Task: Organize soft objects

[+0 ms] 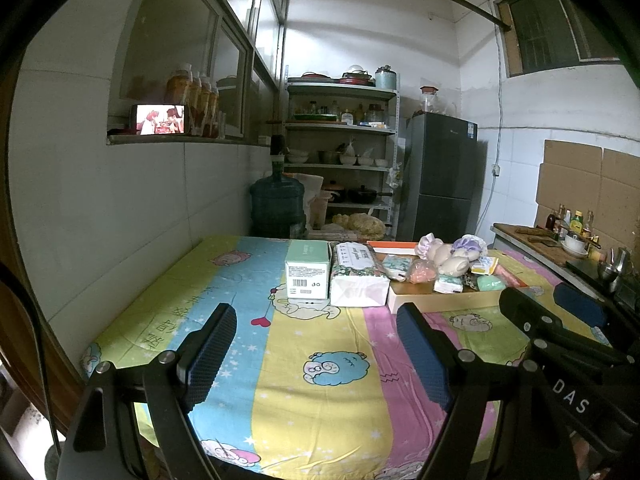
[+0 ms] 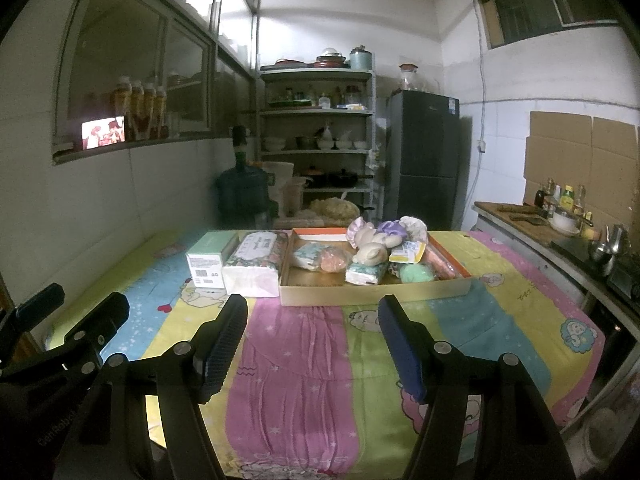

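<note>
Cardboard tray (image 2: pixel 360 294) at the far side of the bench (image 2: pixel 304 344) already holds most soft things: a cream plush toy (image 2: pixel 370 254), an orange puff (image 2: pixel 334 260), a green sponge (image 2: pixel 418 273) and small tissue packs (image 2: pixel 366 272). Just left of it, outside, sit 2 items: a tissue pack (image 2: pixel 252 268) and a mint box (image 2: pixel 208 266). Judging by this, sorting is mostly done. Left gripper (image 1: pixel 316 354) and right gripper (image 2: pixel 312 344) hover spread and empty, well short of the tray.

Flat cardboard box (image 2: pixel 372 294) sat on bright sheet, full of soft things: cream doll (image 2: pixel 370 250), orange sponge (image 2: pixel 335 260), green sponge (image 2: pixel 416 273), tissue pack (image 2: pixel 365 273). Two tissue packs lay just left of box.
</note>
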Motion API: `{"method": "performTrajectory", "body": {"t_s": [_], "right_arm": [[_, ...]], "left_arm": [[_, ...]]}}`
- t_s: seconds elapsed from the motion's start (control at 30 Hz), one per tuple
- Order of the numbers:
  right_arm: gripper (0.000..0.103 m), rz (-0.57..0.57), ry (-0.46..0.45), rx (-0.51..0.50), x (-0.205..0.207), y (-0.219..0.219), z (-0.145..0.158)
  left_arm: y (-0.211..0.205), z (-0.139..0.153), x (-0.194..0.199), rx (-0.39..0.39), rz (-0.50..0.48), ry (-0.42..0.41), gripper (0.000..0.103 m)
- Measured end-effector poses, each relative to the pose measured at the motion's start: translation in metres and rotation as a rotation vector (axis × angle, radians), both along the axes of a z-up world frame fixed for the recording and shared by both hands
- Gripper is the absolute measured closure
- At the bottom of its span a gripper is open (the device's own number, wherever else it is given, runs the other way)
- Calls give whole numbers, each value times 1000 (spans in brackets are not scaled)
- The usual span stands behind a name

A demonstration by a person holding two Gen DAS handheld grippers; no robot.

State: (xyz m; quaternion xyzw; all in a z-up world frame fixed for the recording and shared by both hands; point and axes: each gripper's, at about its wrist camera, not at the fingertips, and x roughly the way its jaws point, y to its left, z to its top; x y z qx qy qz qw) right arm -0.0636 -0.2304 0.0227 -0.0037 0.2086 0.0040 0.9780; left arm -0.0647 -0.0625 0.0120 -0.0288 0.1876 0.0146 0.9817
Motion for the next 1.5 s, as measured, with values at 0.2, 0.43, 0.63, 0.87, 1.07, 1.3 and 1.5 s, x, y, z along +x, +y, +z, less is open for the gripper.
{"method": "performTrajectory", "body": {"t_s": [0.2, 0.43, 0.63, 0.87, 1.07, 1.3, 1.5], "right_arm": [[33, 1, 0, 0, 0, 1, 0], [33, 4, 1, -1, 0, 4, 2], [33, 4, 0, -1, 0, 5, 1], [33, 4, 0, -1, 0, 4, 1], [33, 4, 0, 0, 0, 5, 1], [33, 4, 0, -1, 0, 5, 1], [33, 4, 0, -2, 0, 5, 1]], "left_arm": [[2, 2, -1, 1, 4, -1, 21], [6, 4, -3, 5, 10, -2, 21], [7, 4, -3, 5, 8, -2, 21], [5, 3, -4, 5, 9, -3, 21], [5, 3, -4, 5, 8, -3, 21], [5, 2, -4, 7, 7, -3, 21], [4, 1, -4, 7, 8, -4, 21]]}}
